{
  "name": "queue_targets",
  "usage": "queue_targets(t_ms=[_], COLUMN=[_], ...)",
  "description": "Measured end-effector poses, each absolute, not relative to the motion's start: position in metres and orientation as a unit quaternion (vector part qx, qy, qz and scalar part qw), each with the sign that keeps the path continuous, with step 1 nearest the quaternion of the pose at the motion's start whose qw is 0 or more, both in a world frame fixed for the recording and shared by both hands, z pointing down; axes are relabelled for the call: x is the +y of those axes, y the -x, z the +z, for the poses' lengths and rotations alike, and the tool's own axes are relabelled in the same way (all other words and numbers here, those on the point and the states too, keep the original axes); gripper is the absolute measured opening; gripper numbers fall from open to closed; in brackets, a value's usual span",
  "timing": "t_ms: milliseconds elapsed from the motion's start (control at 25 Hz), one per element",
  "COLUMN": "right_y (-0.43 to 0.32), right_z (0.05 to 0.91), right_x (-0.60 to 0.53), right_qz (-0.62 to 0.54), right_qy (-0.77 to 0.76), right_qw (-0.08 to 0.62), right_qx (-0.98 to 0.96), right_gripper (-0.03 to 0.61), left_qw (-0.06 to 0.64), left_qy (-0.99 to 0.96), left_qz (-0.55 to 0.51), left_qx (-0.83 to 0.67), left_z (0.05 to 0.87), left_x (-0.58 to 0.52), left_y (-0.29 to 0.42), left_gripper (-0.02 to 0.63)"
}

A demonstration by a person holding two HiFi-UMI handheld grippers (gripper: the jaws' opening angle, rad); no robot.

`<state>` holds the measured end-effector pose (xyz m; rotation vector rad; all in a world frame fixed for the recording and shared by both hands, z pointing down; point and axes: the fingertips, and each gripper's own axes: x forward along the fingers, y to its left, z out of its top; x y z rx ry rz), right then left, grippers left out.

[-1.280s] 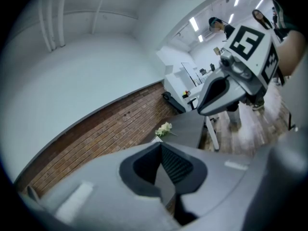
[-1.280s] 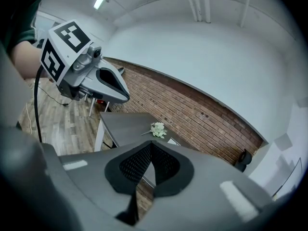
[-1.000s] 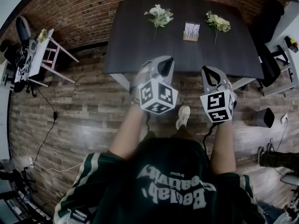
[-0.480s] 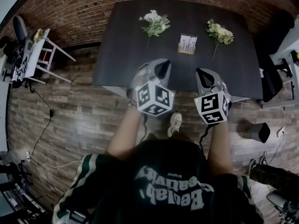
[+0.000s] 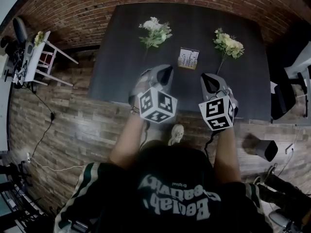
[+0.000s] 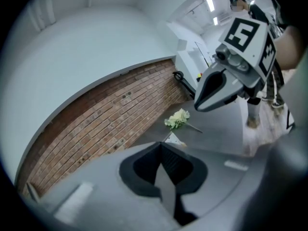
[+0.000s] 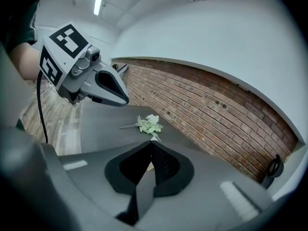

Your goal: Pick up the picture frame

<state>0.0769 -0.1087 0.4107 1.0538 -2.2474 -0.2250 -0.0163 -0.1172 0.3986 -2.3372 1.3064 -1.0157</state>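
Sitting ahead of left gripper (image 5: 167, 71) and right gripper (image 5: 206, 77) — both closed, empty — the picture frame (image 5: 188, 58)

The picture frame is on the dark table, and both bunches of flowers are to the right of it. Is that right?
Not quite. The picture frame is on the dark table, but it sits between the flowers. The left bunch of flowers lies on one side of it and the right bunch of flowers on the other. The head view shows this.
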Motion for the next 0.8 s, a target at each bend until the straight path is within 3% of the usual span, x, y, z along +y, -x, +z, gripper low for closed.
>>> queue_targets(t_ms=[800], right_y=[-0.105], right_z=[0.427], right_x=[-0.159], right_qz=[-0.084], right_qy=[-0.38], right_qw=[0.319], right_qx=[-0.864], right_gripper=[0.007], left_qw=[0.123], left_qy=[0.8], left_qz=[-0.377], left_qx=[0.45], left_z=[0.424], left_x=[-0.168], left_y=[-0.011], left_gripper=[0.002])
